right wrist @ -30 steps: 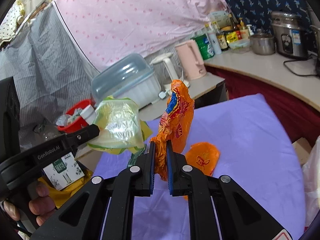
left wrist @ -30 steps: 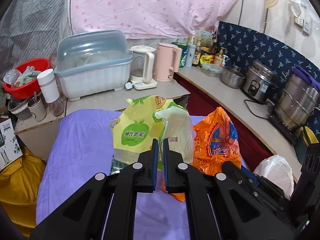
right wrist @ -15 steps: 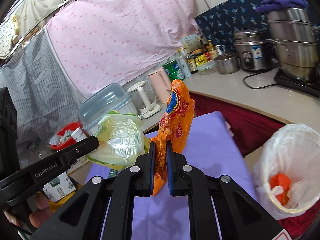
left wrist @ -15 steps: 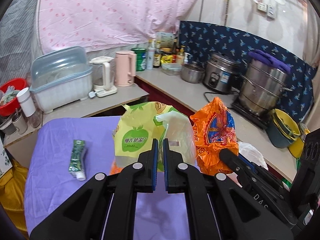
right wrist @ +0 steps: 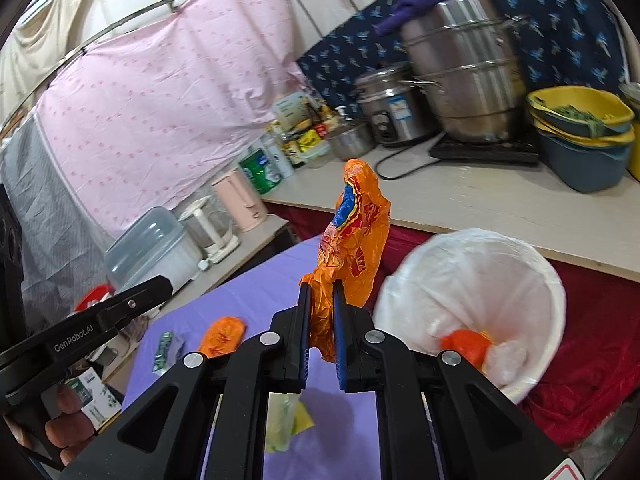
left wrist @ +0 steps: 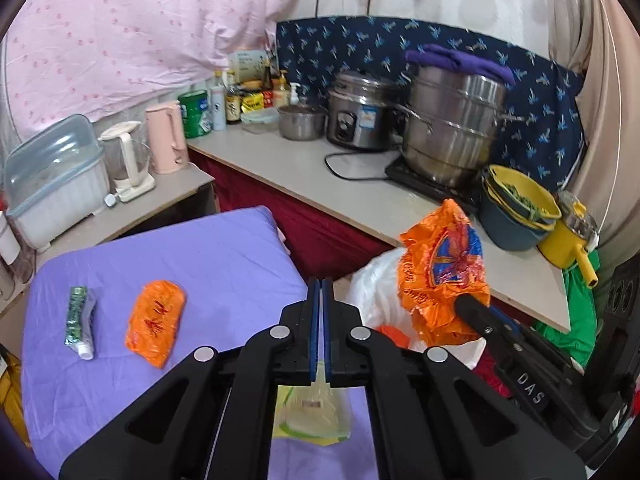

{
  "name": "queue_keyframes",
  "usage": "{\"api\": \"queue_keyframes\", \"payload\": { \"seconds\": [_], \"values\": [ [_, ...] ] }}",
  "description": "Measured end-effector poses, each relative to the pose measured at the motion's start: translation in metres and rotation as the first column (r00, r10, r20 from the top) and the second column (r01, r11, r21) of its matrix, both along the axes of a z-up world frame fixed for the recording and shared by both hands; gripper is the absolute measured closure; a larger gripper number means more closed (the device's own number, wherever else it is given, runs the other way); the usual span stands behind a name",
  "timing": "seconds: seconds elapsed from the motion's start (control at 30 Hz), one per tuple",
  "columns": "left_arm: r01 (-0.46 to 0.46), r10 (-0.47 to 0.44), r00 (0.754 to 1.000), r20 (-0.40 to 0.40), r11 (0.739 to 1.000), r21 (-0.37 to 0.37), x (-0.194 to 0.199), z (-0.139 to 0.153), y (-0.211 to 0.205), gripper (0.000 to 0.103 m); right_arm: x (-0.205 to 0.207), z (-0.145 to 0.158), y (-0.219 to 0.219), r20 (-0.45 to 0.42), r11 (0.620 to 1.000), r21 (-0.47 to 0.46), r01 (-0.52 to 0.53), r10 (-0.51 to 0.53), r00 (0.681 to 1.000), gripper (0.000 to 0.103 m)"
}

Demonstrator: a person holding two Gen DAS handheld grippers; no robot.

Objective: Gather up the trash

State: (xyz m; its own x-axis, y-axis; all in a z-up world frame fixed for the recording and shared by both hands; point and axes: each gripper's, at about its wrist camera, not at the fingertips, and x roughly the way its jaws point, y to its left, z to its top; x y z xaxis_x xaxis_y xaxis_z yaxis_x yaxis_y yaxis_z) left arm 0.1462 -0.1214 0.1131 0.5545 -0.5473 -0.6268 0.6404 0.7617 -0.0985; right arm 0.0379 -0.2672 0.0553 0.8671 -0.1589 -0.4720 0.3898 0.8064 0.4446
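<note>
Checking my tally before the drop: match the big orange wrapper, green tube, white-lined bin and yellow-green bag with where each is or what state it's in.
1 big orange wrapper
2 green tube
3 white-lined bin
4 yellow-green bag

a on the purple cloth under the left gripper
b clamped in the right gripper
c holds orange trash
d beside the small orange packet

Pairs: 1-b, 2-d, 3-c, 4-a

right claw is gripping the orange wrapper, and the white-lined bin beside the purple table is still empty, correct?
Not quite. The right claw does grip the orange wrapper, but the white-lined bin beside the purple table is not empty: the right wrist view shows orange trash already inside.
</note>
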Motion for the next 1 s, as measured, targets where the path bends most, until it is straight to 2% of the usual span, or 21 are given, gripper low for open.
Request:
{"api": "queue_keyframes", "payload": {
  "seconds": [0.17,0.33,0.43,0.5,0.57,0.77,1.0],
  "values": [
    [-0.008,0.011,0.998,-0.062,0.999,0.048,-0.001,-0.031,-0.005,0.1,-0.017,-0.025,-0.016,-0.027,0.998,0.041,0.039,-0.038,0.999,0.093],
    [-0.007,0.019,0.993,-0.118,0.995,0.098,-0.011,-0.069,0.016,0.1,-0.028,-0.051,-0.01,-0.063,0.998,0.063,0.029,-0.025,0.998,0.093],
    [-0.003,0.026,0.987,-0.161,0.99,0.141,-0.02,-0.095,0.03,0.09,-0.035,-0.068,-0.002,-0.089,0.997,0.074,0.019,-0.013,0.996,0.093],
    [-0.007,0.035,0.984,-0.173,0.987,0.16,-0.03,-0.107,0.041,0.073,-0.039,-0.073,0.004,-0.106,0.998,0.066,0.016,-0.009,0.994,0.093],
    [-0.011,0.04,0.983,-0.178,0.987,0.163,-0.042,-0.114,0.051,0.062,-0.043,-0.076,0.009,-0.114,0.998,0.06,0.014,-0.007,0.993,0.093],
    [0.039,-0.01,0.985,-0.175,0.985,0.168,-0.077,-0.123,0.061,0.043,-0.056,-0.076,0.017,-0.112,0.998,0.068,0.007,0.001,0.994,0.093],
    [0.11,-0.068,0.981,-0.183,0.967,0.228,-0.107,-0.151,0.048,0.045,-0.063,-0.072,0.019,-0.105,0.998,0.065,0.007,0.0,0.994,0.093]
  ]
}}
